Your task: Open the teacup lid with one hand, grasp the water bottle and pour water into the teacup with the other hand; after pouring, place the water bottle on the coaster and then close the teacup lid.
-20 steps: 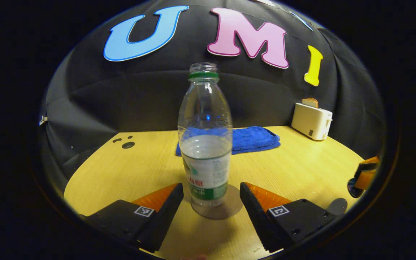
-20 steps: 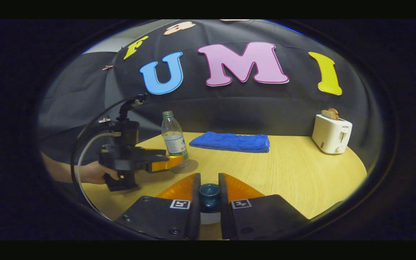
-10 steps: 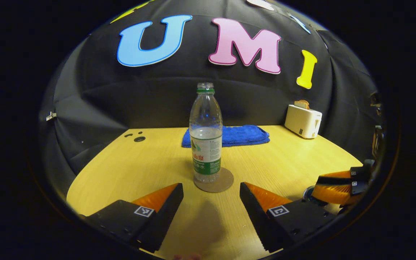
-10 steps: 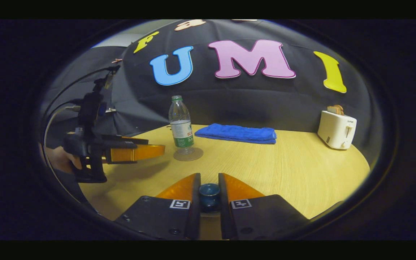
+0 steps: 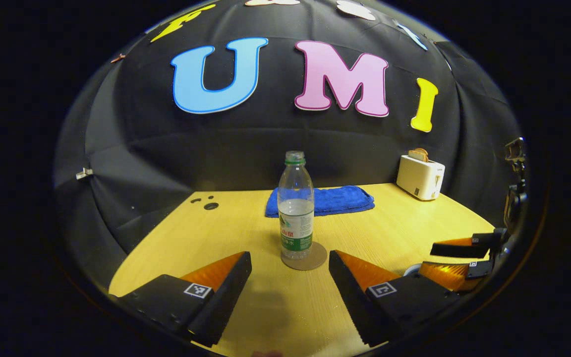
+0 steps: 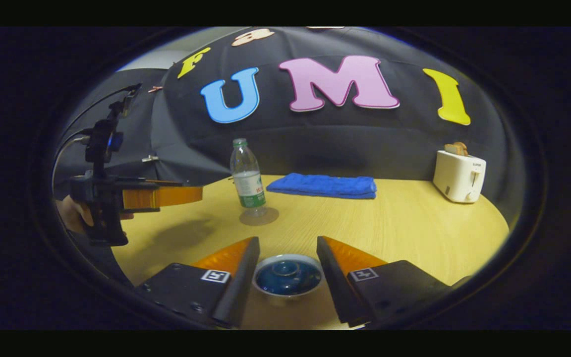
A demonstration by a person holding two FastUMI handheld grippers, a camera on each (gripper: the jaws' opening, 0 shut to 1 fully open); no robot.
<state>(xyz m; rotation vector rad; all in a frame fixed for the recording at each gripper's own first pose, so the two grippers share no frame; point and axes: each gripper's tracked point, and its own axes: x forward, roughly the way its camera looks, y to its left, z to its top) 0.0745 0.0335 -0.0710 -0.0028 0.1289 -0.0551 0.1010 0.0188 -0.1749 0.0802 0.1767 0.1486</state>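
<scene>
Left gripper view: jaws of the left gripper (image 5: pixel 290 277) are spread wide, nothing held. The water bottle (image 5: pixel 296 208) is seen upright on the coaster (image 5: pixel 315 259), straight ahead of the jaws, long axis vertical. Right gripper view: jaws of the right gripper (image 6: pixel 287 258) are parted either side of the teacup lid (image 6: pixel 287 275), not pressing it; the lid is seated on the teacup (image 6: pixel 285 291). From the bottle, the cup is placed nearer on the surface (image 6: pixel 414 233); the right gripper is judged best placed for any lid work.

a round pale wood table (image 5: pixel 404 233) stands against a black cloth wall (image 5: pixel 226 148); a folded blue towel (image 5: pixel 337 200) lies at its far edge, a white toaster (image 5: pixel 420 177) with bread sits far right, dim warm light
</scene>
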